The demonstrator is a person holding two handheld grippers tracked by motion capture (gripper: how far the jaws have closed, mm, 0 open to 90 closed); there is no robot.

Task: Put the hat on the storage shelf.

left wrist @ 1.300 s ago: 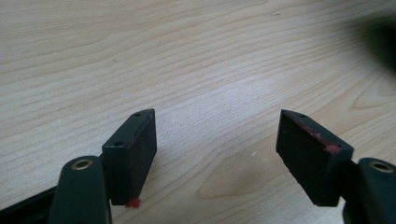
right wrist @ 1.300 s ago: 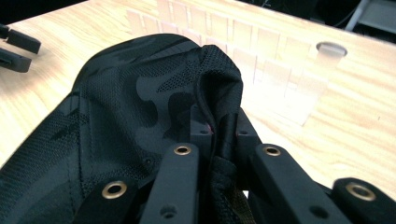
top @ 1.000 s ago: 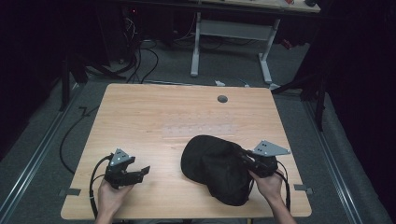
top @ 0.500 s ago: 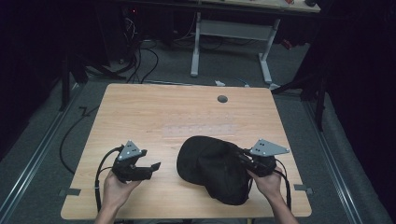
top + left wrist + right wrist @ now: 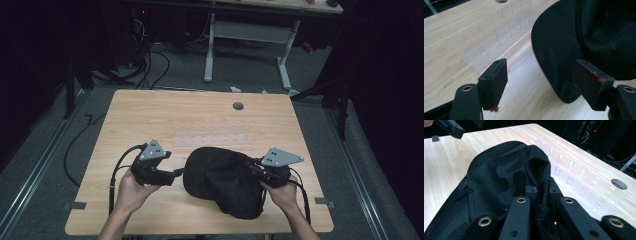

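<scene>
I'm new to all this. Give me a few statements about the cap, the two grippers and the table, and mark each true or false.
1. The right gripper pinches the black cap's fabric. True.
2. The left gripper holds the cap too. False: its jaws stand open, the brim's edge between them, unpressed.
3. The cap is red. False: it is black.
4. A clear divider tray lies on the wooden table beyond the cap. True.

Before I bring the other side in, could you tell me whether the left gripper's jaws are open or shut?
Open. The left gripper shows bare table between its spread jaws; the black cap lies just ahead, unpinched.
</scene>
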